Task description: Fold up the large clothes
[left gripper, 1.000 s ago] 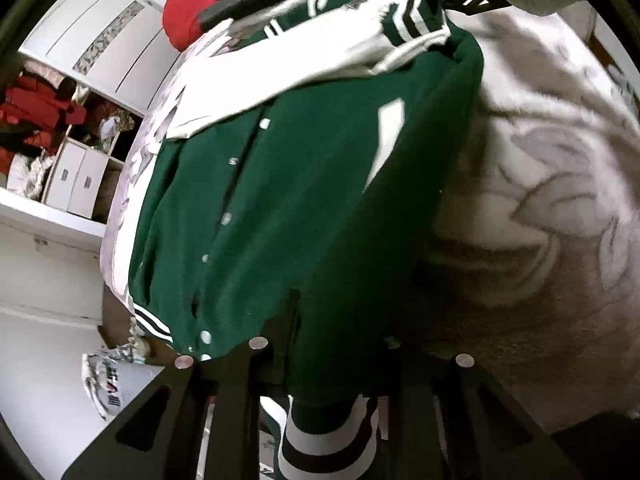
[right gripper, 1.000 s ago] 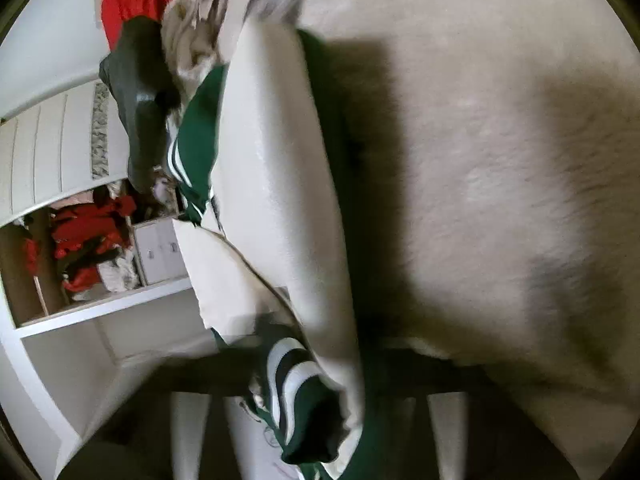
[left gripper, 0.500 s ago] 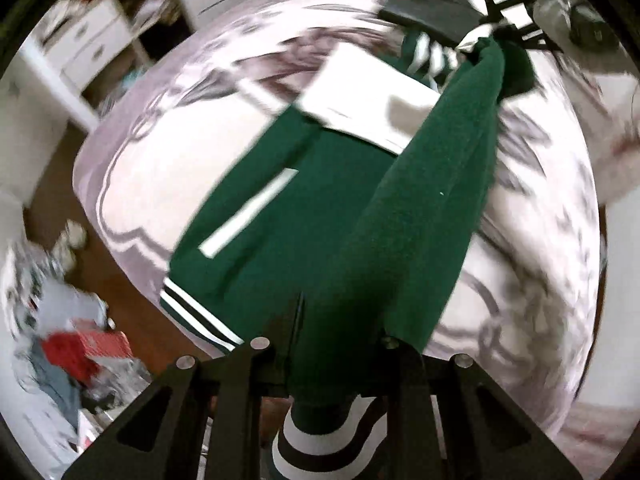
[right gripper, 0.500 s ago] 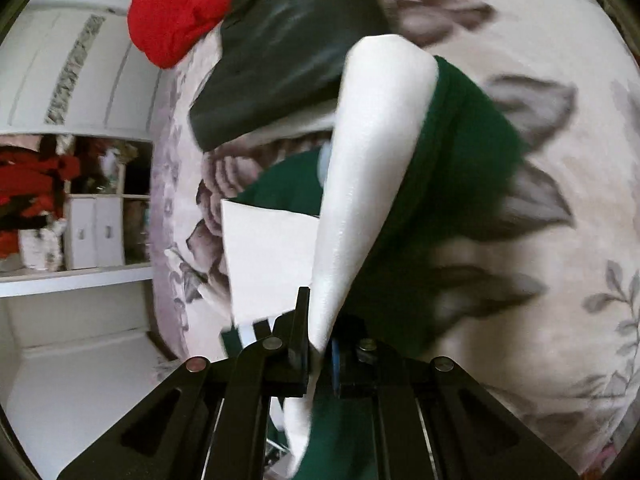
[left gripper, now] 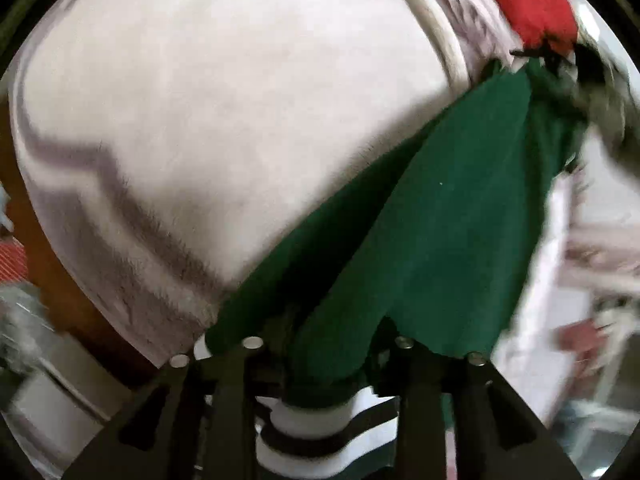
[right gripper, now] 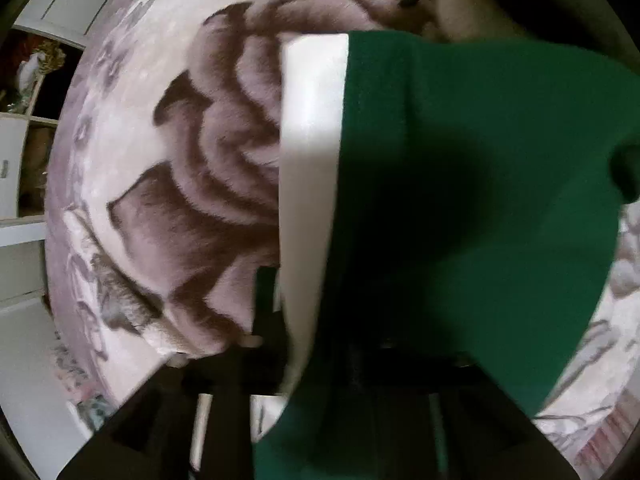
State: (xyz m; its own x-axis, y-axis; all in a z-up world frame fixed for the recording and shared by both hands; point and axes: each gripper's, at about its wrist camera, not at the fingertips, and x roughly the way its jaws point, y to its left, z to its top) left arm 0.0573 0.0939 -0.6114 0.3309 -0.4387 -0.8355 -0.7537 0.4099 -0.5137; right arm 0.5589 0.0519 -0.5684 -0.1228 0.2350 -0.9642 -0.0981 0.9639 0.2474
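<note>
A green varsity jacket [left gripper: 448, 236] with white sleeves and a striped hem hangs stretched between my two grippers above the bed. My left gripper [left gripper: 328, 354] is shut on its green body just above the black-and-white striped hem band [left gripper: 320, 436]. In the right wrist view the jacket [right gripper: 460, 184] drapes over my right gripper [right gripper: 320, 356], which is shut on it where the white sleeve [right gripper: 308, 184] meets the green cloth. The fingertips are mostly hidden by fabric.
A fluffy pink-grey blanket with a rose pattern [left gripper: 224, 120] [right gripper: 192, 200] covers the bed below. A red garment [left gripper: 528, 0] lies at the bed's far end. White shelving [right gripper: 16, 184] stands to the left of the bed. Clutter lies on the floor [left gripper: 16, 264].
Both grippers have swung the jacket over and off the bed surface. It lay spread out a second ago; now it hangs bunched between them, with bare blanket below.
</note>
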